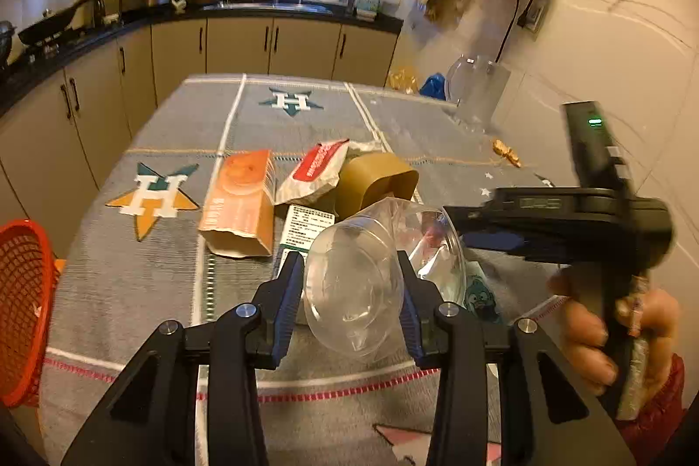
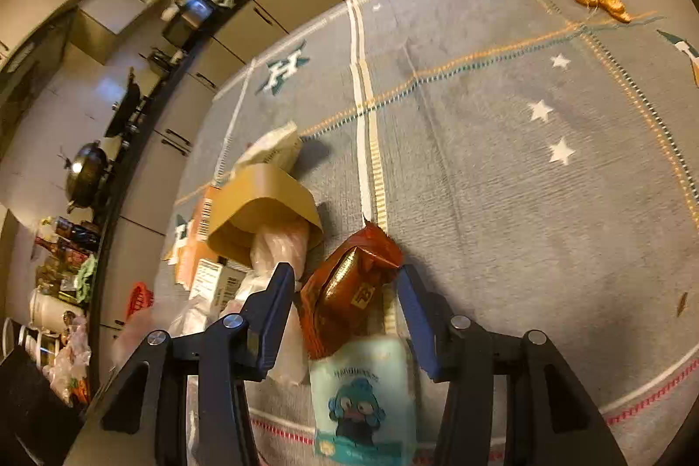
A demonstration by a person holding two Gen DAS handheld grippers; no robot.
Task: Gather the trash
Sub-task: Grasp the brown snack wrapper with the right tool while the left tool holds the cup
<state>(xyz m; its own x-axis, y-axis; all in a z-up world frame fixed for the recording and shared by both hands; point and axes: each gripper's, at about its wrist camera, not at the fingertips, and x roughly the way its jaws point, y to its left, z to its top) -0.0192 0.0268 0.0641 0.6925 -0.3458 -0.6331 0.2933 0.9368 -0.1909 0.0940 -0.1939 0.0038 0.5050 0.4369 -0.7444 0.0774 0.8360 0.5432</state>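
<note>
Clear plastic cup (image 1: 354,291) pinched in left claw (image 1: 353,282); right claw (image 2: 345,291) open, straddling brown wrapper (image 2: 349,287).

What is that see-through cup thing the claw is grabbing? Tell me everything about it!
The plastic cup is clear and thin, and looks empty. It lies on its side, its rounded bottom toward the camera and its wide rim pointing away. The left claw squeezes it, one blue pad on each side. It sits over the grey tablecloth, in front of a white label and a tan tub.
</note>
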